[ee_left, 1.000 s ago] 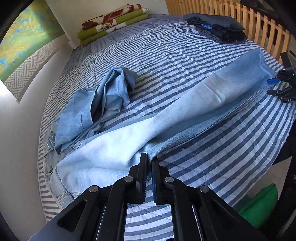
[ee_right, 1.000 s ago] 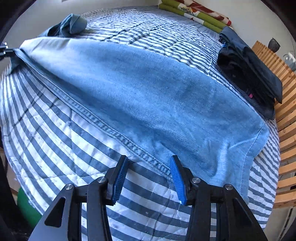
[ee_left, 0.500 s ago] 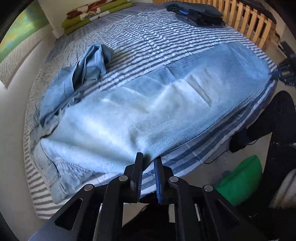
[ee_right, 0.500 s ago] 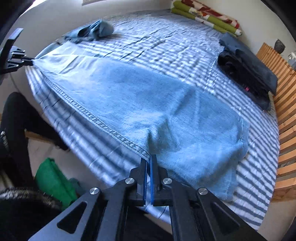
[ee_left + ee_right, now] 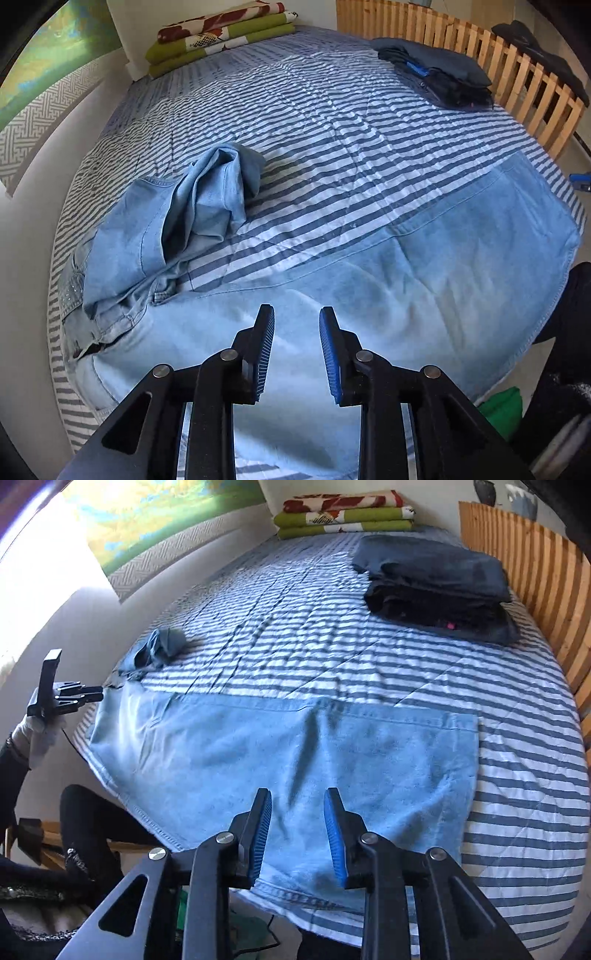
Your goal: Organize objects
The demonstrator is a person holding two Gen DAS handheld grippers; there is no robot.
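A pair of light blue jeans (image 5: 369, 295) lies on the striped bed (image 5: 332, 129). One leg is spread flat along the near edge, and the other leg (image 5: 207, 199) is crumpled at the left. My left gripper (image 5: 296, 314) hovers over the flat leg near the waist; its jaws are opening with nothing between them. In the right wrist view, my right gripper (image 5: 298, 795) hangs above the same leg (image 5: 280, 746) near the hem, its jaws also opening and holding nothing. The left gripper (image 5: 96, 694) shows at the far left there, by the bed edge.
A stack of folded dark clothes (image 5: 436, 587) sits at the back right beside the wooden slatted rail (image 5: 535, 572). A folded green and red blanket (image 5: 343, 517) lies against the far wall. A green bag (image 5: 502, 406) and a person's dark leg (image 5: 569, 314) are beside the bed.
Both grippers, shut on the leg's near edge half a second ago, have let go and parted. The jeans leg now lies wider and flat along the bed's edge. The right gripper has risen and turned.
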